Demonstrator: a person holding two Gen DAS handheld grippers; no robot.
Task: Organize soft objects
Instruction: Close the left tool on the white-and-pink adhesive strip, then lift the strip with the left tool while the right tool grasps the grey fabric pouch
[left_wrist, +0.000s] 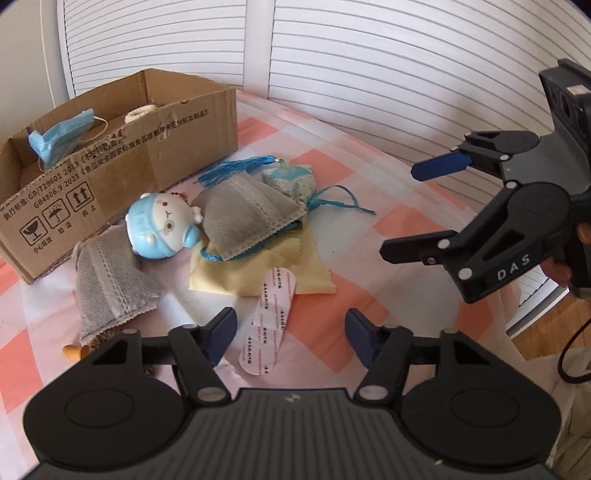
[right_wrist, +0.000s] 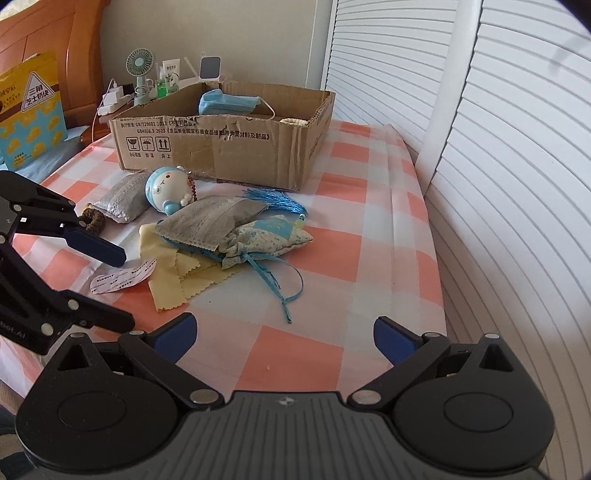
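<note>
While the soft things are still lying in a loose heap on the checked bed (right_wrist: 332, 354), just in front of the cardboard box (right_wrist: 236, 147), a grey pouch (left_wrist: 243, 214) is overlapping a floral sachet (left_wrist: 291, 181) with blue tassels, and both are sitting on a yellow cloth (left_wrist: 303, 266). A second grey pouch (left_wrist: 110, 280) and a blue toy (left_wrist: 162, 225) are resting beside the box; a blue face mask (right_wrist: 229, 101) is already lying inside.

The left hand-held gripper (left_wrist: 290, 336) is hanging over a pink plaster strip (left_wrist: 269, 317), jaws parted and gripping nothing. The right hand-held gripper (right_wrist: 284, 336) is likewise standing open and empty above bare bedding.

A pinch on the thin, flat strip is likely to slip, or to gather the sheet with it. Pulling the top pouch risks dragging the tangled tassel cords along.

Only the right wrist view is showing the cluttered bedside shelf (right_wrist: 147, 88); only the left is showing a small orange peg (left_wrist: 72, 350).
</note>
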